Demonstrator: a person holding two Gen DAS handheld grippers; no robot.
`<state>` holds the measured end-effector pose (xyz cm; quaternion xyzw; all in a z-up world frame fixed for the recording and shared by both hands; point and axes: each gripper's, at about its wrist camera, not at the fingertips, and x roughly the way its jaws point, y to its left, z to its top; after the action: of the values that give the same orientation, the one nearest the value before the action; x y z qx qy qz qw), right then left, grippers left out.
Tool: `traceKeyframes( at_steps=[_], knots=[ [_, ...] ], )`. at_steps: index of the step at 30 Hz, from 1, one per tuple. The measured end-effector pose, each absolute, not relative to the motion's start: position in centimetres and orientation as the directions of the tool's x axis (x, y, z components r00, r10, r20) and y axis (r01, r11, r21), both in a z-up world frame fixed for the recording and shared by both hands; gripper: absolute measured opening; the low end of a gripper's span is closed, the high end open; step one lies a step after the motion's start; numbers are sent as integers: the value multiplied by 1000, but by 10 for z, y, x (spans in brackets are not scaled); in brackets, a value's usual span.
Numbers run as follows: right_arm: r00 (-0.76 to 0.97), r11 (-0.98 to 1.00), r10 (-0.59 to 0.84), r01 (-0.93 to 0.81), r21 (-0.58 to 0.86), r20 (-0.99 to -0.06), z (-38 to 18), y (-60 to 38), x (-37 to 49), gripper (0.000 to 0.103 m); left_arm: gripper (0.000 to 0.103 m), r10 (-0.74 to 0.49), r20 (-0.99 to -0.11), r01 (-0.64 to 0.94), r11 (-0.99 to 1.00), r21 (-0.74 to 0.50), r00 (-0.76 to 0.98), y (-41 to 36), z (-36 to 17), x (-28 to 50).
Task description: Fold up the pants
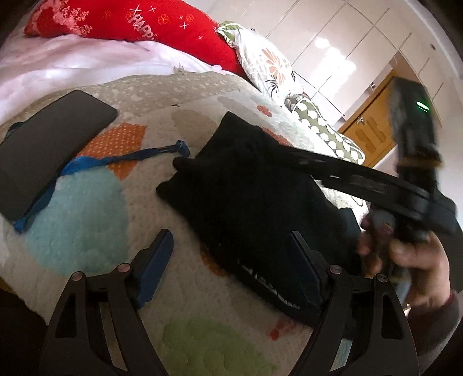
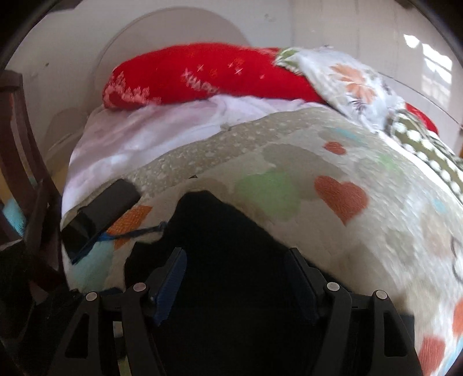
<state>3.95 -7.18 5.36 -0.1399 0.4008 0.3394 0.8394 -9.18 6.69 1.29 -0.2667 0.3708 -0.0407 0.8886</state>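
Observation:
The black pants [image 1: 249, 199] lie folded into a compact bundle on the patterned quilt [image 1: 95, 202]. My left gripper [image 1: 231, 240] is open and empty, hovering above the bundle's near left edge. The right gripper's body [image 1: 405, 191] shows in the left wrist view, held in a hand above the bundle's right side; its fingertips are hidden there. In the right wrist view the pants [image 2: 231, 245] fill the lower middle, and my right gripper [image 2: 235, 260] is open above them, holding nothing.
A black phone [image 1: 49, 150] lies on the quilt to the left, with a blue cord [image 1: 95, 165] beside it. A red pillow [image 1: 139, 26] and a floral pillow [image 1: 266, 63] sit at the bed's head. White wardrobe doors [image 1: 347, 52] stand beyond.

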Motion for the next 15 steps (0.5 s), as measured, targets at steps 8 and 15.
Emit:
traceKeyframes(
  at_steps=[8,15],
  knots=[
    [325,668,523,-730,142,-787,20,-60,80,72,90,-277,-651,-100,872,-480,706,62,11,-74],
    [308,641,633,-723,258,-710,23,-75,73,42,52,-383,-552,-57,783,-620,740,75,8,-69]
  ],
)
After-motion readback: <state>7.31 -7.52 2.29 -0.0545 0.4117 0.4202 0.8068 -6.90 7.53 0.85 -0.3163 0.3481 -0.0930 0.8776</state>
